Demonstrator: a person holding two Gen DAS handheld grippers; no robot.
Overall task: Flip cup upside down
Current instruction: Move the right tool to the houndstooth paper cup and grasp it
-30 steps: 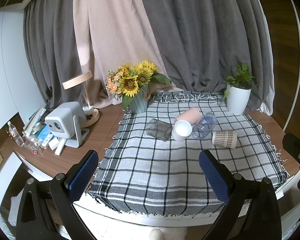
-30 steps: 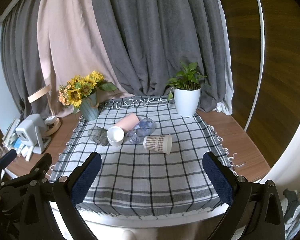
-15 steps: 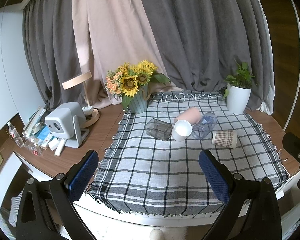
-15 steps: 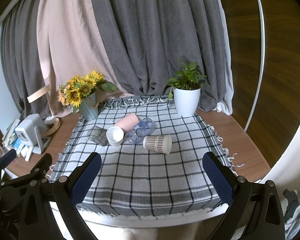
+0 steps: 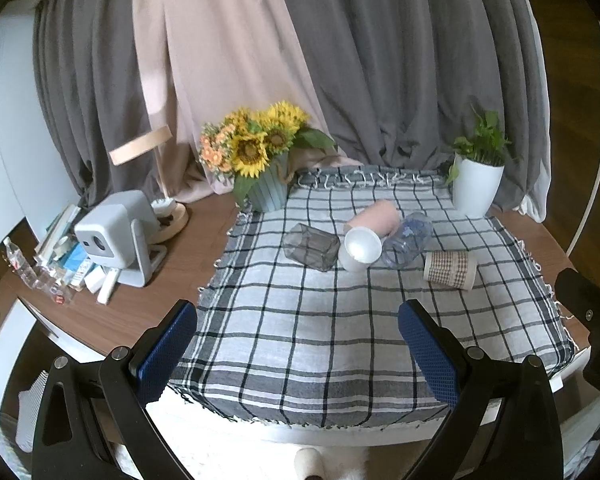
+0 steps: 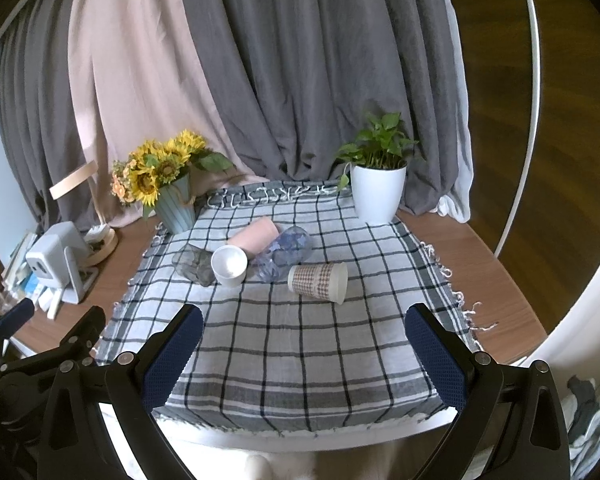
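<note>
Several cups lie on their sides on the checked cloth: a grey glass, a pink cup with a white inside, a clear bluish cup and a patterned paper cup. In the right wrist view they show as the grey glass, pink cup, bluish cup and paper cup. My left gripper is open and empty near the front edge. My right gripper is open and empty there too, both well short of the cups.
A sunflower vase stands at the cloth's back left and a white potted plant at the back right. A grey projector, a lamp and small clutter sit on the wooden table to the left. Curtains hang behind.
</note>
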